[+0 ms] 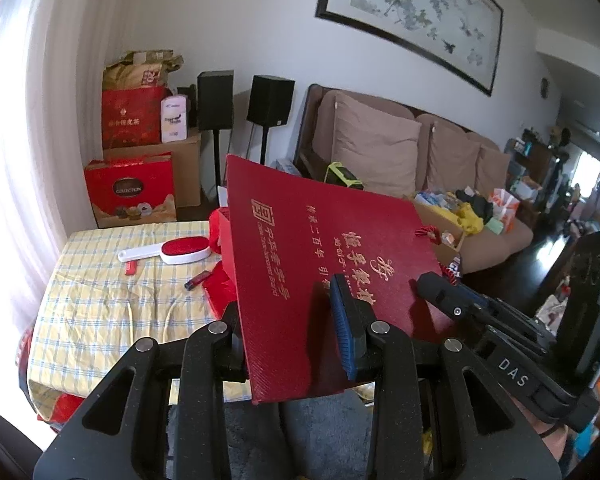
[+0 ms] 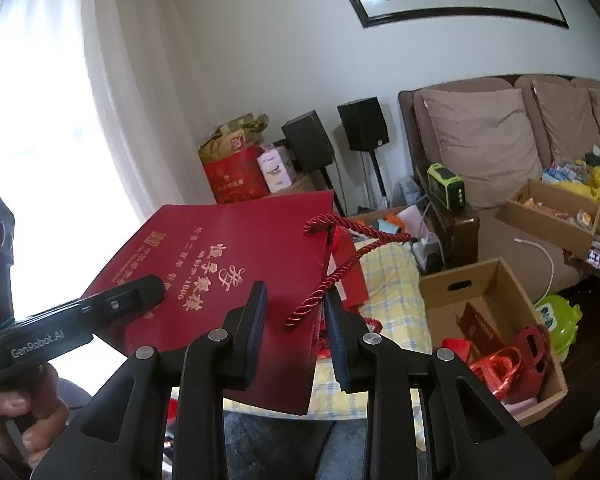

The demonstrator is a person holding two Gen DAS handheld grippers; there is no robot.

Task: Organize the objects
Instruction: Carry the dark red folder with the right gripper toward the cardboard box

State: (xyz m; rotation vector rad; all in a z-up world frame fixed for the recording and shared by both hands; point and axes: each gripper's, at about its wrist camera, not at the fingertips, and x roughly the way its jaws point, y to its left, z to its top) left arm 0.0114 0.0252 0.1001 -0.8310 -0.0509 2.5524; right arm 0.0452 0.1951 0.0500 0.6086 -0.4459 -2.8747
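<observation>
Each gripper has two fingers, and all four are on one red bag (image 1: pixel 300 264), held up in the air above the worktop (image 1: pixel 100 304). The left gripper (image 1: pixel 288 320) stands narrow, pinching the bag's lower edge: one finger is behind the panel, the blue-padded one in front, pressed on the gold lettering. The right gripper (image 2: pixel 296 320) is narrow too, closed on the bag's mouth edge beside its twisted red rope handle (image 2: pixel 340 264); one finger lies on the printed face, the other on the far side. A hand (image 2: pixel 24 412) shows in the right view, gripping the left tool.

On the worktop, under a yellow checked cloth, lie one white lint brush (image 1: pixel 172 252) with a red pad, one small red item (image 1: pixel 130 268) near it, and one dark-and-red stick (image 1: pixel 198 279). More red bag material sits under the held bag.

Beside the worktop stands one open carton (image 2: pixel 496 320) with red items inside. Behind it is a sofa (image 2: pixel 500 216) with three cushions and a second open carton (image 2: pixel 548 216). Two black speakers (image 1: pixel 240 100) stand at the wall, next to stacked red gift boxes (image 1: pixel 132 160).
</observation>
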